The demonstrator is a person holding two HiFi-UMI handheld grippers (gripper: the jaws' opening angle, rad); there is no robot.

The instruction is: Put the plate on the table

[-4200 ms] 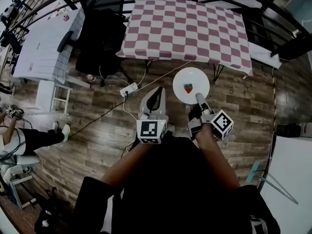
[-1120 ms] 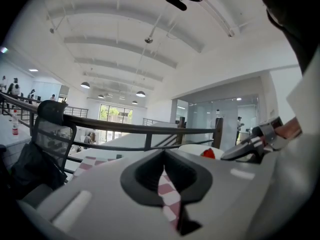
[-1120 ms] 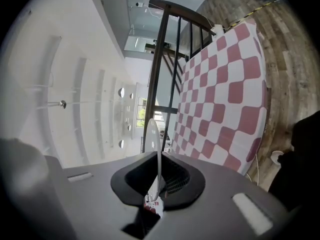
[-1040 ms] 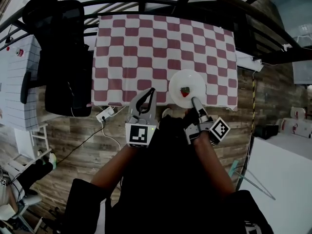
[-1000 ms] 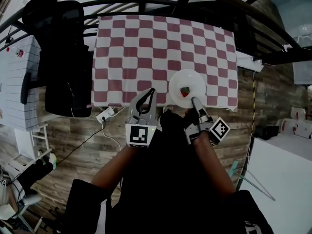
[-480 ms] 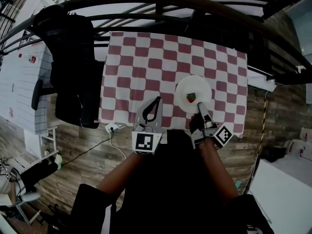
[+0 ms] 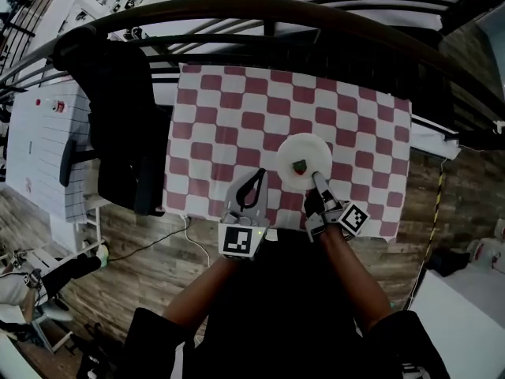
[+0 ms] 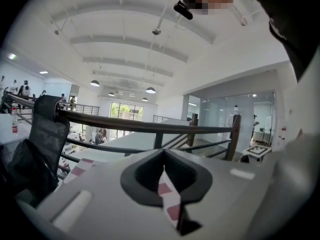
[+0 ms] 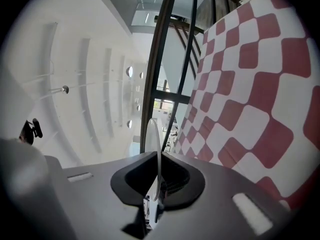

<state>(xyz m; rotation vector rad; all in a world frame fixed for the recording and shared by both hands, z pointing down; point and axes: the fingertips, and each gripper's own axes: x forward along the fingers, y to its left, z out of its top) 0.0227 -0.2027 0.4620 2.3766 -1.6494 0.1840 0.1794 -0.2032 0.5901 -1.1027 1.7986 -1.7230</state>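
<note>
1. While the right gripper (image 7: pixel 316 177) has its jaws closed narrowly on the near rim of the plate (image 7: pixel 306 150), the plate hangs over the checked table (image 7: pixel 229 117), right of centre in the head view.
2. The right gripper view shows the rim edge-on between the jaws, with the checked top to its right. Contact with the table cannot be confirmed.
3. The left gripper (image 7: pixel 258 173) has its jaws together and holds nothing. It is over the table's near edge, just left of the plate.
4. A small red-and-green item (image 7: pixel 299 166) lies on the plate.
5. Step in hand, as judged: final placement. The next move calls for lowering the plate level until it bears on the table, then parting the jaws and drawing back without tipping the item.
6. Writing: none legible. Only square markers show on the cubes (image 7: pixel 241 241).
</note>
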